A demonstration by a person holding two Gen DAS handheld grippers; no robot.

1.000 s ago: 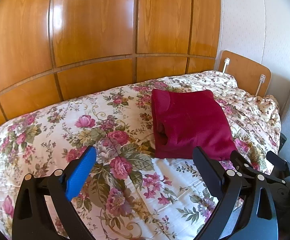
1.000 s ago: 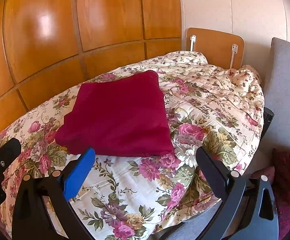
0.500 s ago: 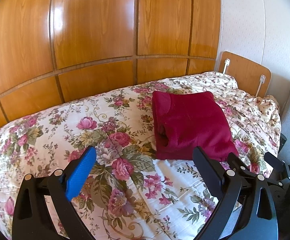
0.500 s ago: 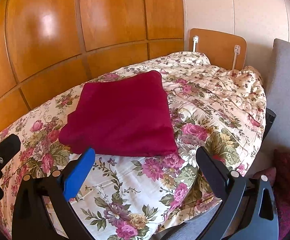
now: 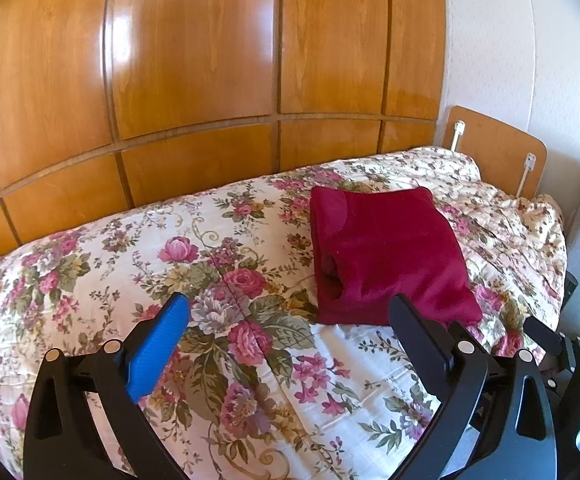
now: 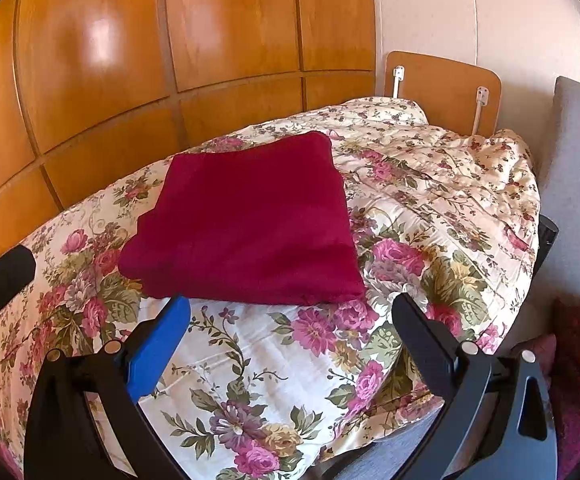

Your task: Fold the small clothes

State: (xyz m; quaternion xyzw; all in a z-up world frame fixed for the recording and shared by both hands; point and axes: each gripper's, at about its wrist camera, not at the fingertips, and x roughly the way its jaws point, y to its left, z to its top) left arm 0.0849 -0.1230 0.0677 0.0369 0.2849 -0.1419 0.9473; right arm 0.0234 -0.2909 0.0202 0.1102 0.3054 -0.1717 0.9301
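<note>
A dark red garment (image 5: pixel 386 256) lies folded into a rough square on the floral bedspread (image 5: pixel 217 280), toward the right half of the bed. In the right wrist view the same garment (image 6: pixel 245 220) fills the middle, flat and folded. My left gripper (image 5: pixel 290 316) hangs open above the bedspread, to the near left of the garment, holding nothing. My right gripper (image 6: pixel 292 316) is open too, just in front of the garment's near edge, with nothing between its fingers.
Wooden wall panels (image 5: pixel 193 80) run behind the bed. A wooden headboard (image 6: pixel 446 88) stands at the far right end. A grey cushion (image 6: pixel 578 184) sits right of the bed, and more dark red cloth (image 6: pixel 578 368) lies low at the right edge.
Both grippers have pulled back and risen slightly, so the garment sits a little farther off in each view. The garment itself has not moved.
</note>
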